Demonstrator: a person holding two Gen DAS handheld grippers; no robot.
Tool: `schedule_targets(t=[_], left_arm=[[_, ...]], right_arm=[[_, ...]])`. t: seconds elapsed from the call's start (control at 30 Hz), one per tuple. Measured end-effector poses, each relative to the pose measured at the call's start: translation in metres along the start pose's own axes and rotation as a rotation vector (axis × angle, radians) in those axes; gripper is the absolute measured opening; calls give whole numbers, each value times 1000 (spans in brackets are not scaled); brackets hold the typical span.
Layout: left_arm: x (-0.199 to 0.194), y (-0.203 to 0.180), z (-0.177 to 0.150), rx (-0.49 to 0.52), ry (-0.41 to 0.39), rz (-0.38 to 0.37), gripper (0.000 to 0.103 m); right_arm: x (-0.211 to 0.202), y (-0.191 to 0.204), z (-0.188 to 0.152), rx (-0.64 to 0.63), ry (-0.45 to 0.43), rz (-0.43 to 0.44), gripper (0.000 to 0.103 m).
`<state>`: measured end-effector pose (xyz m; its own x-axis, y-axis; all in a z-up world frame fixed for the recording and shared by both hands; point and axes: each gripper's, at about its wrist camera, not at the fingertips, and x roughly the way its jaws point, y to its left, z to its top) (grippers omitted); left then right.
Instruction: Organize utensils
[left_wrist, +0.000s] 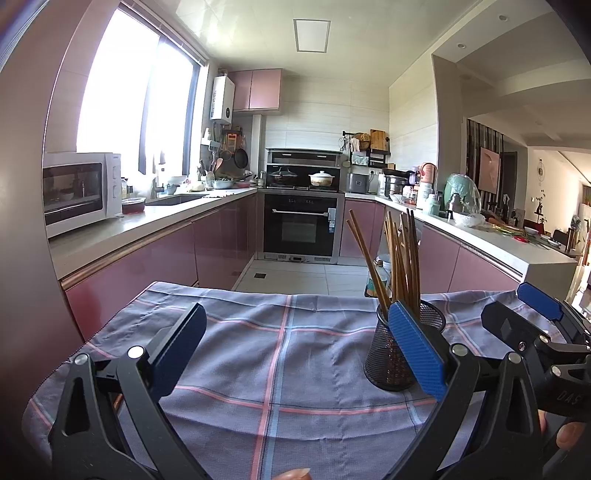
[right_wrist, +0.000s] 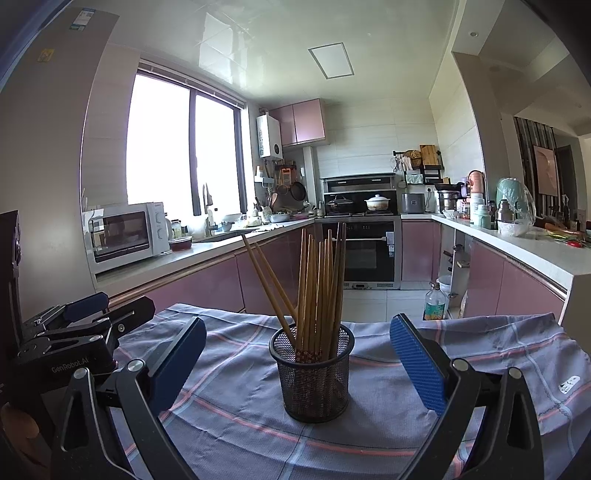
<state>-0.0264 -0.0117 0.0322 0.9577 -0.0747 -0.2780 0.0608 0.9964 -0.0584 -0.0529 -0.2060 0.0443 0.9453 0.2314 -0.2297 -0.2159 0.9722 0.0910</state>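
My right gripper (right_wrist: 297, 362) and left gripper (left_wrist: 295, 350) gape empty before the chopsticks (right_wrist: 317, 288) in the cup (right_wrist: 312, 376), which a careless nudge could topple.

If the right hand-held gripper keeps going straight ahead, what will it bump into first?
Probably the black mesh cup holding the chopsticks. It stands centered between the open right hand-held gripper fingers, though the depth is hard to judge.

Chopsticks (right_wrist: 317, 288) upright in mesh holder (right_wrist: 312, 376), plaid cloth (right_wrist: 240, 424), right gripper (right_wrist: 297, 363) jaws apart, apparently empty
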Motion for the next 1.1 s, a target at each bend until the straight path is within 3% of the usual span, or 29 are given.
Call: schedule_targets(t=[1.1], left_arm=[[1, -2, 0, 0, 3, 3, 97]], right_arm=[[1, -1, 0, 0, 4, 1, 96]])
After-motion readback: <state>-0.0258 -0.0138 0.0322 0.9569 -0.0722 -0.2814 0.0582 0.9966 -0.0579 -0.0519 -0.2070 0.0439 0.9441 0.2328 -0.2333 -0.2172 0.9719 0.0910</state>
